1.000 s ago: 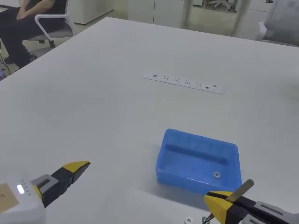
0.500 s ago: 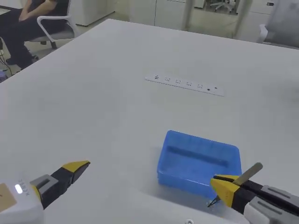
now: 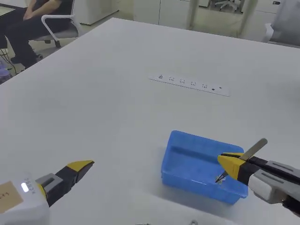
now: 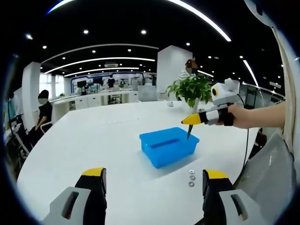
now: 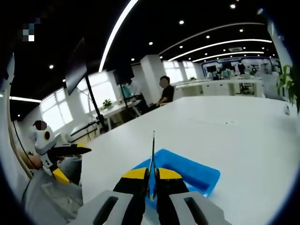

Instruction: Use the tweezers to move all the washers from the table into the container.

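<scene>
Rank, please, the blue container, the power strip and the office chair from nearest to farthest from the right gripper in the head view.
1. Blue container, just beneath the right gripper and tweezers.
2. Power strip, farther ahead, mid-table.
3. Office chair, far left, beyond the table.

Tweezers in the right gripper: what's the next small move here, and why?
Probably ease the right gripper's squeeze so the tweezers part and drop whatever they carry: their tips point down into the blue container. Whether anything sits between the tips is too small to tell. Two washers lie on the table beside it, so another pickup likely follows.
</scene>
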A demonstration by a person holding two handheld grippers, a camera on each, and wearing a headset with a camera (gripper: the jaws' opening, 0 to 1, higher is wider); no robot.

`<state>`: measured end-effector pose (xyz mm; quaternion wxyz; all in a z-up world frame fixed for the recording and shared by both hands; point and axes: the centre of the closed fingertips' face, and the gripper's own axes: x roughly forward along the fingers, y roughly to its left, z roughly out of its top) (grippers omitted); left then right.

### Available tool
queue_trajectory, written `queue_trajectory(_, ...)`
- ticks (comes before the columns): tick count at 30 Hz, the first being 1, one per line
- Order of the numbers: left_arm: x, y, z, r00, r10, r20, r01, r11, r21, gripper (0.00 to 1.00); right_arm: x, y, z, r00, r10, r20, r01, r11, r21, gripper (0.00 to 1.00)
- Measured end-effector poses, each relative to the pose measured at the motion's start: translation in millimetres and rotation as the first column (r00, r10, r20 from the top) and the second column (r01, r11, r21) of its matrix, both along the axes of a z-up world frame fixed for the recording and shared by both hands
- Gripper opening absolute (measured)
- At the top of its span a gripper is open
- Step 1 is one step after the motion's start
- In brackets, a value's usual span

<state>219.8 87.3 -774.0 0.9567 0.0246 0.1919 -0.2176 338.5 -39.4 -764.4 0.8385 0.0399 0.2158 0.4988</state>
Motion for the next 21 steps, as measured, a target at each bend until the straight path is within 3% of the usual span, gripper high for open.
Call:
queue_trajectory(7, 0.1, 0.3, -2.5, 1.0, -0.004, -0.007, 0.004, 1.0, 0.005, 0.85, 18.0, -0.4, -9.0, 0.999, -0.028, -0.015, 0.028, 1.0, 0.001, 0.03)
queue_trajectory(10, 0.1, 0.3, -2.9, 1.0, -0.006, -0.009, 0.006, 1.0, 0.006, 0.85, 23.9, 1.4, -17.0, 0.998, -0.036, -0.042, 0.036, 0.999, 0.0, 0.03)
queue_trajectory(21, -0.4, -0.6, -1.7, 1.0, -0.007, -0.015, 0.007, 1.0, 0.005, 0.85, 33.7, 7.3, -32.8, 0.999, -0.022, -0.046, 0.02, 0.999, -0.045, 0.04)
